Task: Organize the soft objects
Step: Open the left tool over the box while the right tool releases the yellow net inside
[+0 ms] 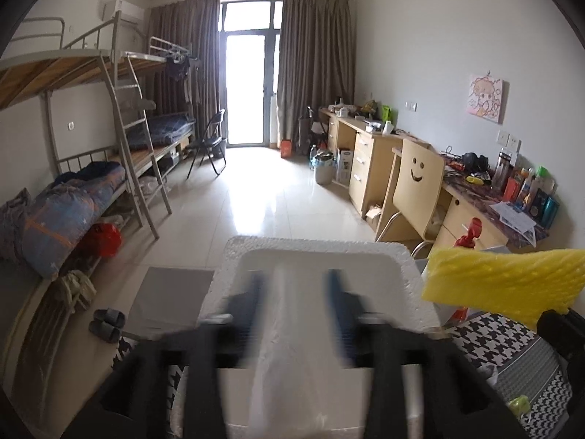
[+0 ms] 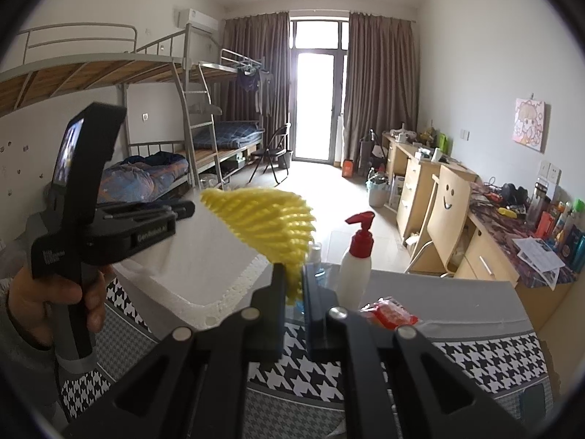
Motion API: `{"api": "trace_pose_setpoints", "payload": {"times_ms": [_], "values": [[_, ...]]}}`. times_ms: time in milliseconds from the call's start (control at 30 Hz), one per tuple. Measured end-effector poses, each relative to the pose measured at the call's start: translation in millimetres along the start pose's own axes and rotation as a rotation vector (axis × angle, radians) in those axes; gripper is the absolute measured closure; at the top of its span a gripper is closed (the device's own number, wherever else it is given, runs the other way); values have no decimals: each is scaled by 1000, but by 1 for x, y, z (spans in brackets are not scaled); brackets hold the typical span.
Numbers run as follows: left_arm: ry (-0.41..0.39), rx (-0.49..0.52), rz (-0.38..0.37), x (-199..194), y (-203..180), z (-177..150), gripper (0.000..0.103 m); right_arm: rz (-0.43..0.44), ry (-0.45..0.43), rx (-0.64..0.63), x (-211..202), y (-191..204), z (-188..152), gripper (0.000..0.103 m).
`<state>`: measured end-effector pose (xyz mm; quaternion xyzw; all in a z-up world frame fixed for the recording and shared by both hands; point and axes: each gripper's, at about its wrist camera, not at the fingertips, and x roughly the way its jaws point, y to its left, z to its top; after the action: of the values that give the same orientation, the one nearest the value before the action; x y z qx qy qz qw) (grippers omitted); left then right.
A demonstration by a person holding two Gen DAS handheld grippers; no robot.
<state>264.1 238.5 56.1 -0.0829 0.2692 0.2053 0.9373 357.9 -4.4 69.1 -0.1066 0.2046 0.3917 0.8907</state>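
Fingers, right [image 2: 293, 285]: clenched on the lower edge of the yellow foam net [image 2: 268, 221]; most of the net fans out unsupported above and ahead of the pads.
Fingers, left [image 1: 296, 303]: released, spread apart and blurred; a pale, translucent soft sheet [image 1: 285, 347] lies between them, with no pad seen pressing on it.
White foam box [image 1: 321, 259]: directly under and ahead of the left fingers, left of the right fingers, standing on the houndstooth-covered counter [image 2: 486, 362].
Risk, thin grip: only a narrow strip of net is pinched; a quick swing could pull it free short of the box.
Risk, crowding: both fingers converge on the same box opening; contact between them could knock the net loose.
Risk, sheet: judged loose; if it snags a left pad it may drag back out.
Risk, bystanders: red-capped pump bottle [image 2: 356, 259] stands just right of the right fingers, a red packet [image 2: 389, 312] nearer still; a sideways sweep could topple the bottle.
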Motion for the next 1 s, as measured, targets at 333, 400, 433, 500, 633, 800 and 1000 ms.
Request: {"api": "trace_pose_setpoints", "payload": {"times_ms": [333, 400, 433, 500, 633, 800, 1000], "values": [[-59, -31, 56, -20, 15, -5, 4, 3, 24, -11, 11, 9, 5, 92], [-71, -33, 72, -25, 19, -7, 4, 7, 31, -12, 14, 10, 6, 92], [-80, -30, 82, -28, 20, -8, 4, 7, 34, -13, 15, 11, 7, 92], [-97, -30, 99, -34, 23, -9, 3, 6, 37, -18, 18, 14, 7, 92], [-104, -37, 106, -40, 29, -12, 2, 10, 45, -27, 23, 21, 9, 92], [-109, -53, 112, -44, 38, -18, 1, 26, 61, -43, 31, 30, 13, 92], [-111, -58, 140, -49, 45, -24, 1, 53, 96, -47, 44, 38, 14, 92]]}}
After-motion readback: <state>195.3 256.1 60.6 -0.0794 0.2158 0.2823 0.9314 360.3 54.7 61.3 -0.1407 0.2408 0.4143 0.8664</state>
